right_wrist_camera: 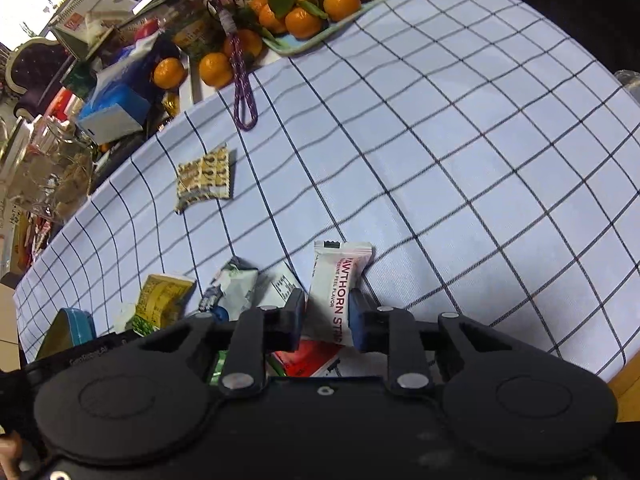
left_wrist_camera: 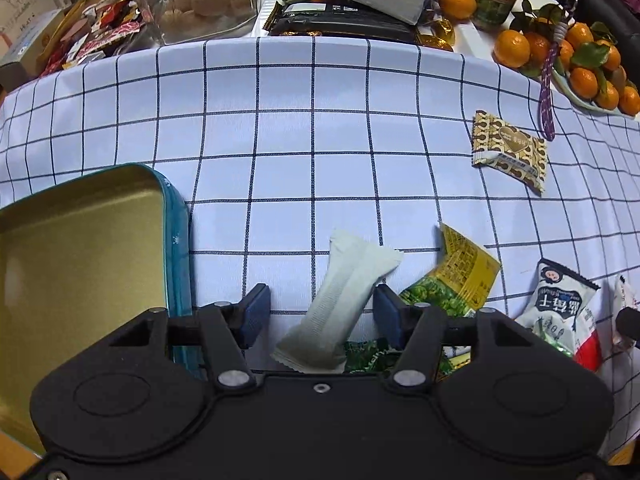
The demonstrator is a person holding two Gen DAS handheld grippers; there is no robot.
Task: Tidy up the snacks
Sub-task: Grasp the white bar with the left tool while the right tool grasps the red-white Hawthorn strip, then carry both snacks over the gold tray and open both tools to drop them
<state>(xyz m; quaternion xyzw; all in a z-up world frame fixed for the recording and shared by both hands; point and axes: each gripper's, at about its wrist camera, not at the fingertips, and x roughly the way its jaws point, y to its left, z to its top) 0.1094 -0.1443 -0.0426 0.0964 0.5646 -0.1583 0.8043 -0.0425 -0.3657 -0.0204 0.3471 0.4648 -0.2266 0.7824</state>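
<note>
Checked-cloth table (left_wrist_camera: 320,120), snack packets scattered, open tin (left_wrist_camera: 80,240) at left.
R gripper (right_wrist_camera: 325,318): fingers pinching the hawthorn stick packet (right_wrist_camera: 340,276), which lies at the pile's edge. L gripper (left_wrist_camera: 320,316): fingers spread either side of a plain white packet (left_wrist_camera: 348,300), not pressing it yet. Step looks like pick-up; next prob lift R packet, carry to the tin w/o dragging neighbours, then L closes.

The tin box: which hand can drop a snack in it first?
Probably the right. The right gripper is already shut on the hawthorn stick, while the left gripper stands open around a white packet, though nearer the tin box.
</note>
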